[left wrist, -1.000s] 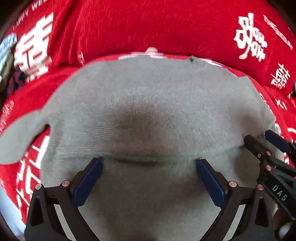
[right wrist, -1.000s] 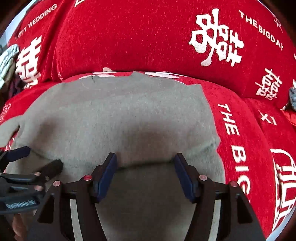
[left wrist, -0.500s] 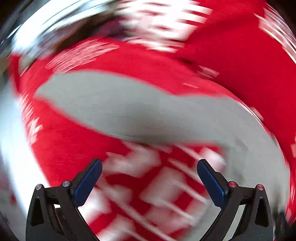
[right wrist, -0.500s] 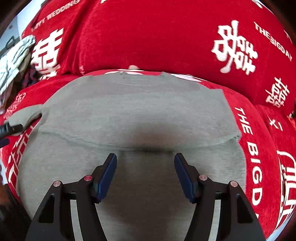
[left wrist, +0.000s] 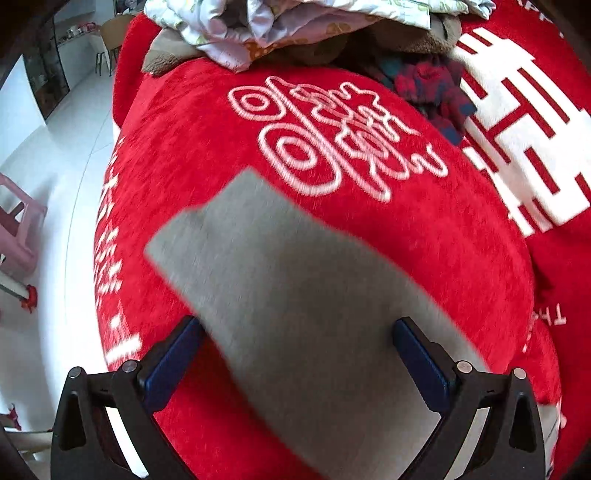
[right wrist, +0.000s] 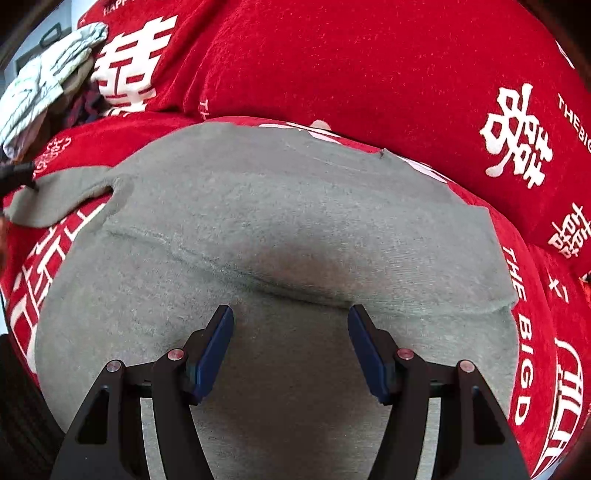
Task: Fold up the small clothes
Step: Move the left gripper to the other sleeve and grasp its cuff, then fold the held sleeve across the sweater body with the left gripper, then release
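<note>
Looking largest first, we see the red cover (right wrist: 369,66) with white lettering filling both views, and the grey garment (right wrist: 280,229) spread across it. Only our right wrist view shows the garment's body, lying across the centre of the frame with a fold line through the middle and one sleeve (right wrist: 55,199) reaching to the left edge. Only our left wrist view shows that sleeve (left wrist: 295,295) large, running from frame centre to the bottom, plus a pile of patterned clothes (left wrist: 288,26) along the top edge and white floor (left wrist: 48,166) at left. Our right gripper (right wrist: 290,341) hovers at lower centre, jaws well apart, gripping nothing. Our left gripper (left wrist: 295,356) spreads wide astride the sleeve, pads clear of it
</note>
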A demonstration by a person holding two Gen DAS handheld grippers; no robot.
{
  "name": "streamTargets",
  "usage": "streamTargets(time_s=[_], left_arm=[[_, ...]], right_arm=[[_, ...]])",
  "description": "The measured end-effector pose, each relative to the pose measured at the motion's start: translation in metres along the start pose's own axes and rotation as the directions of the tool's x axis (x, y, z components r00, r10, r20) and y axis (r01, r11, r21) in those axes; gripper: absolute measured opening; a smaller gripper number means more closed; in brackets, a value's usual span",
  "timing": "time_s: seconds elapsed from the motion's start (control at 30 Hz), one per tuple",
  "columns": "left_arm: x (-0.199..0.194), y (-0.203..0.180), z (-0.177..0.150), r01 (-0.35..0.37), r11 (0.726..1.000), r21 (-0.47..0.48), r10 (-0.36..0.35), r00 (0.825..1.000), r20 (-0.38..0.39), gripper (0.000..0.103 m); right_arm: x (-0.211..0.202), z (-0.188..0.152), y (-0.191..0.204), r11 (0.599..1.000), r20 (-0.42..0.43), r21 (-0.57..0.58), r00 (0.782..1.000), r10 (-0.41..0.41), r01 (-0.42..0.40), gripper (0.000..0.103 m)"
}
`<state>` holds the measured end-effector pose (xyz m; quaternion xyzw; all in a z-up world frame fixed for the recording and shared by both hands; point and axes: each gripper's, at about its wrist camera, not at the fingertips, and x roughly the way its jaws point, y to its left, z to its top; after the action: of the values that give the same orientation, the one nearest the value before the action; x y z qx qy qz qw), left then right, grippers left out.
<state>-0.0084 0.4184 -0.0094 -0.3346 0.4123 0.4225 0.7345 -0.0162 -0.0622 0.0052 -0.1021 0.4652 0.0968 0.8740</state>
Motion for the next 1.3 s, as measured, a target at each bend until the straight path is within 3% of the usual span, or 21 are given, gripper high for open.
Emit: streamTargets(time_s=[0.03, 0.07, 0.1, 0.13, 0.3, 0.4, 0.5, 0.67, 0.8, 0.9, 0.93, 1.0, 1.07, 1.2, 1.3], left_arm=[[-0.003, 0.001, 0.002, 0.01, 1.0, 0.006, -0.01, 1.0, 0.029, 0.087], [-0.006, 0.001, 0.006, -0.006, 1.0, 0.017, 0.005, 0.997, 0.071, 0.05], [-0.011, 0.001, 0.007, 0.017, 0.999, 0.045, -0.021, 0.995, 0.102, 0.028], [-0.012, 0.001, 0.007, 0.076, 0.995, 0.072, -0.082, 0.992, 0.091, 0.013], [-0.023, 0.016, 0.008, 0.13, 0.989, 0.069, -0.136, 0.985, 0.102, 0.013], [-0.046, 0.018, 0.007, 0.129, 0.987, 0.099, -0.144, 0.976, 0.164, 0.013], [-0.068, 0.01, 0.006, 0.1, 0.982, 0.162, -0.136, 0.965, 0.226, 0.013], [-0.091, 0.004, 0.013, 0.127, 0.97, 0.207, -0.177, 0.953, 0.248, 0.013], [-0.1, 0.004, 0.022, 0.138, 0.966, 0.219, -0.192, 0.949, 0.249, 0.013], [-0.105, 0.001, 0.027, 0.136, 0.963, 0.232, -0.195, 0.947, 0.255, 0.013], [-0.108, -0.003, 0.027, 0.125, 0.962, 0.244, -0.188, 0.947, 0.259, 0.013], [-0.113, -0.011, 0.025, 0.086, 0.959, 0.271, -0.163, 0.947, 0.277, 0.013], [-0.119, -0.019, 0.022, 0.062, 0.954, 0.294, -0.151, 0.944, 0.293, 0.013], [-0.133, -0.035, 0.013, 0.068, 0.94, 0.333, -0.171, 0.942, 0.289, 0.013], [-0.146, -0.05, 0.003, 0.084, 0.925, 0.37, -0.199, 0.937, 0.286, 0.013]], right_arm=[[0.001, 0.0, 0.0, 1.0, -0.002, 0.0, 1.0, -0.002, 0.002, 0.068], [0.001, 0.001, -0.001, 1.0, -0.005, 0.005, 1.0, -0.003, 0.003, 0.068], [0.003, 0.001, -0.002, 1.0, -0.009, 0.014, 1.0, -0.002, 0.002, 0.068], [0.004, 0.003, -0.002, 1.0, -0.012, 0.021, 1.0, -0.001, 0.001, 0.068], [0.007, 0.021, 0.009, 1.0, -0.009, -0.01, 1.0, 0.001, -0.001, 0.068], [0.008, 0.03, 0.014, 1.0, 0.002, -0.022, 1.0, 0.005, -0.005, 0.068], [0.018, 0.06, 0.028, 1.0, 0.015, -0.02, 1.0, 0.018, -0.017, 0.068], [0.044, 0.113, 0.069, 0.997, 0.02, -0.043, 0.998, 0.059, -0.058, 0.068], [0.072, 0.139, 0.109, 0.994, -0.017, -0.07, 0.997, 0.078, -0.079, 0.068], [0.102, 0.146, 0.138, 0.992, -0.113, -0.088, 0.99, 0.083, -0.093, 0.068], [0.101, 0.147, 0.142, 0.992, -0.096, -0.092, 0.992, 0.079, -0.087, 0.068], [0.097, 0.151, 0.152, 0.979, -0.109, -0.104, 0.981, 0.161, -0.173, 0.068], [0.083, 0.151, 0.148, 0.965, -0.081, -0.074, 0.966, 0.247, -0.253, 0.068], [0.062, 0.142, 0.122, 0.988, -0.019, -0.097, 0.993, 0.117, -0.118, 0.068], [0.055, 0.128, 0.087, 0.994, -0.03, -0.045, 0.994, 0.101, -0.102, 0.068]])
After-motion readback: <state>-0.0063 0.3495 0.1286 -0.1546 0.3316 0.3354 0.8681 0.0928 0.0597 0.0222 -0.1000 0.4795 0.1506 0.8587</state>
